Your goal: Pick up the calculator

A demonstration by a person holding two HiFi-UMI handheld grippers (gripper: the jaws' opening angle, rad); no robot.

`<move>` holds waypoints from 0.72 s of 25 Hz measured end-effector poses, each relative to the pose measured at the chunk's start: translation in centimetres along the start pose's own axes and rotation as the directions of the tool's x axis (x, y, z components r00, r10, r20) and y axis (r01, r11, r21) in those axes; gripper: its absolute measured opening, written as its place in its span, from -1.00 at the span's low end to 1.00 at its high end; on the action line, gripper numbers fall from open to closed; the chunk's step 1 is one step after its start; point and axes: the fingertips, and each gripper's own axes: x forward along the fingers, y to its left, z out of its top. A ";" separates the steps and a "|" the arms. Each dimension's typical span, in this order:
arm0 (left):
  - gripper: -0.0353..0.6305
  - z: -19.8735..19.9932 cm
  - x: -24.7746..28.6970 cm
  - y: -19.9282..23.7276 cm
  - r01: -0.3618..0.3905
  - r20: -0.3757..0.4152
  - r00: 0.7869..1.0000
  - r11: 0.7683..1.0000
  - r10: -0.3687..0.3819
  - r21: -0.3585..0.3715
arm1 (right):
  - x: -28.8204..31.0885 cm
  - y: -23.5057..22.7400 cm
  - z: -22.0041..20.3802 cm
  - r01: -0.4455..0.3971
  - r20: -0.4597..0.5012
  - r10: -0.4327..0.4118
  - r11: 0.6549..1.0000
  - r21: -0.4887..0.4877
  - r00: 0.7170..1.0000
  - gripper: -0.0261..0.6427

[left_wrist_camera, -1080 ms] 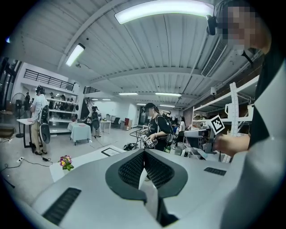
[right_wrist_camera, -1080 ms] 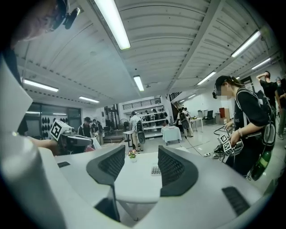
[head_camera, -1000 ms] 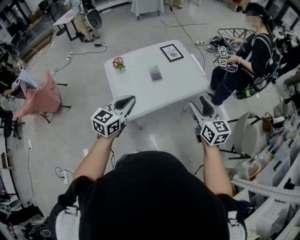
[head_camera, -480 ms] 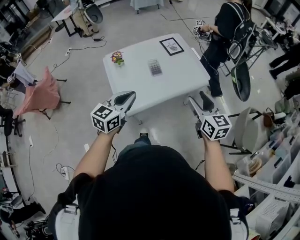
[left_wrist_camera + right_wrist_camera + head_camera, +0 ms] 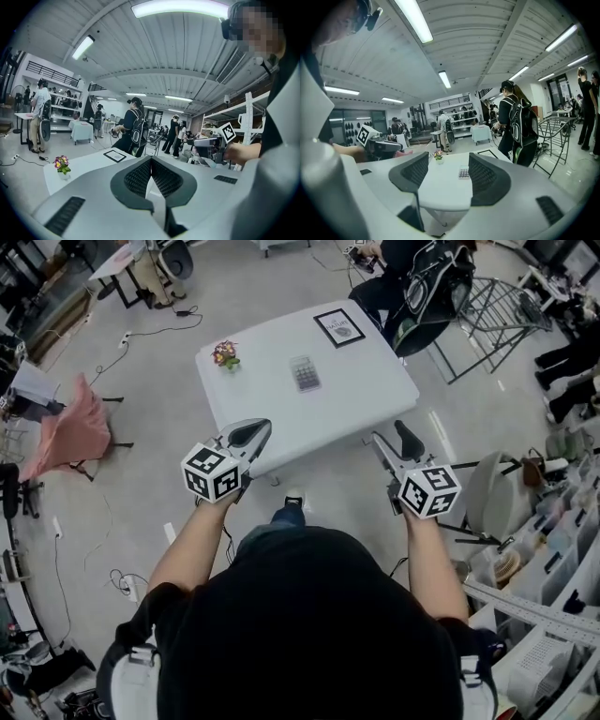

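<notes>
The calculator lies flat near the middle of the white table; the right gripper view shows it small and far off. Both grippers hover short of the table's near edge, well apart from it. My left gripper is shut with nothing in it, and its pads meet in its own view. My right gripper is open and its jaws are opening, with nothing between the pads.
A small flower pot and a black picture frame also stand on the table. A person in black with a backpack is at the table's far right corner, beside a metal rack. A pink-draped chair stands left.
The table has come closer and both grippers have sunk slightly toward it. The person in black rose from a seat on the right and walked round to the far right corner.
</notes>
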 end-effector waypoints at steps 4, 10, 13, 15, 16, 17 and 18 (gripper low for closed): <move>-0.84 0.1 2.2 2.7 0.018 -0.017 1.000 1.000 -0.018 -0.024 | 3.2 -0.9 0.5 -0.017 -0.023 0.018 1.000 0.026 1.000 -0.04; -0.84 0.5 5.4 7.5 0.032 -0.048 0.998 0.999 -0.034 -0.040 | 8.5 -2.4 1.2 -0.029 -0.048 0.031 0.999 0.046 0.998 0.02; -0.84 0.7 7.3 9.6 0.043 -0.062 0.997 0.998 -0.046 -0.046 | 10.9 -3.4 1.2 -0.033 -0.067 0.037 0.997 0.064 0.997 0.04; -0.84 1.1 8.5 10.8 0.054 -0.066 0.996 0.997 -0.057 -0.049 | 12.4 -3.8 1.2 -0.039 -0.085 0.045 0.996 0.076 0.995 0.05; -0.84 1.2 9.0 11.4 0.060 -0.067 0.996 0.997 -0.063 -0.051 | 13.2 -3.9 1.1 -0.041 -0.095 0.049 0.996 0.081 0.994 0.05; -0.84 1.4 9.6 12.1 0.066 -0.068 0.995 0.996 -0.070 -0.055 | 14.0 -4.0 1.1 -0.042 -0.106 0.050 0.996 0.084 0.993 0.07; -0.84 1.5 10.1 12.7 0.073 -0.069 0.995 0.996 -0.077 -0.059 | 14.7 -4.1 1.0 -0.040 -0.115 0.050 0.995 0.086 0.992 0.08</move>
